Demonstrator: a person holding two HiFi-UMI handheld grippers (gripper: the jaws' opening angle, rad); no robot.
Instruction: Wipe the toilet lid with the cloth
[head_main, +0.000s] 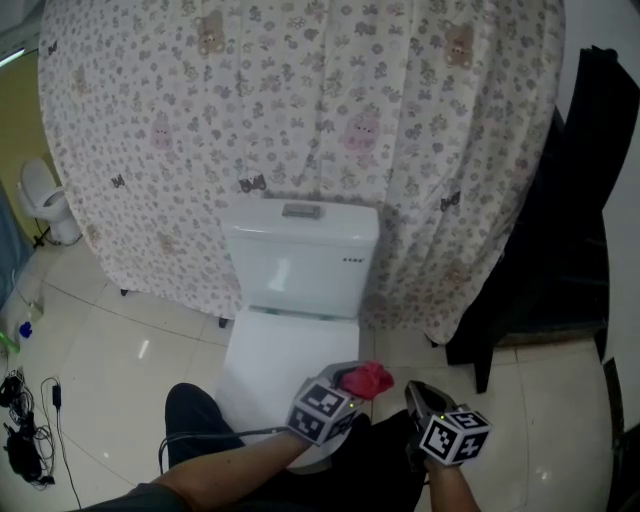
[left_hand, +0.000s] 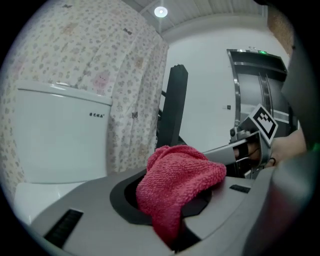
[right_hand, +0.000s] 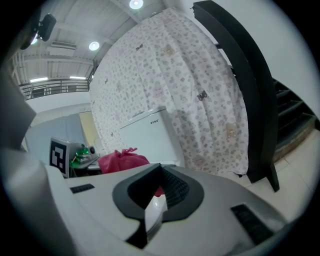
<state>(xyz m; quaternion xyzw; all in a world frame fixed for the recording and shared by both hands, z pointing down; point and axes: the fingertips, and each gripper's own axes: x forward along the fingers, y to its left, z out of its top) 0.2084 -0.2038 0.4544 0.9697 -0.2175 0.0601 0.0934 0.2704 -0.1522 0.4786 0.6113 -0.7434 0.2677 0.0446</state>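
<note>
A white toilet stands before me, its tank (head_main: 300, 258) at the back and its closed lid (head_main: 280, 355) below. My left gripper (head_main: 352, 385) hovers over the lid's front right part, shut on a red cloth (head_main: 367, 379). In the left gripper view the cloth (left_hand: 177, 185) bulges out between the jaws of that gripper (left_hand: 172, 200) and hangs down. Just to the right, beside the toilet, my right gripper (head_main: 420, 397) is held with its jaws together and nothing in them. The right gripper view shows its jaws (right_hand: 157, 192) nearly meeting, with the cloth (right_hand: 122, 161) and tank (right_hand: 150, 132) beyond.
A flowered curtain (head_main: 300, 110) hangs close behind the toilet. Dark furniture (head_main: 560, 260) stands at the right on the tiled floor. Far left are a second toilet (head_main: 45, 200), small bottles (head_main: 15, 335) and cables (head_main: 25, 425). My dark trouser leg (head_main: 195, 412) is by the bowl's left.
</note>
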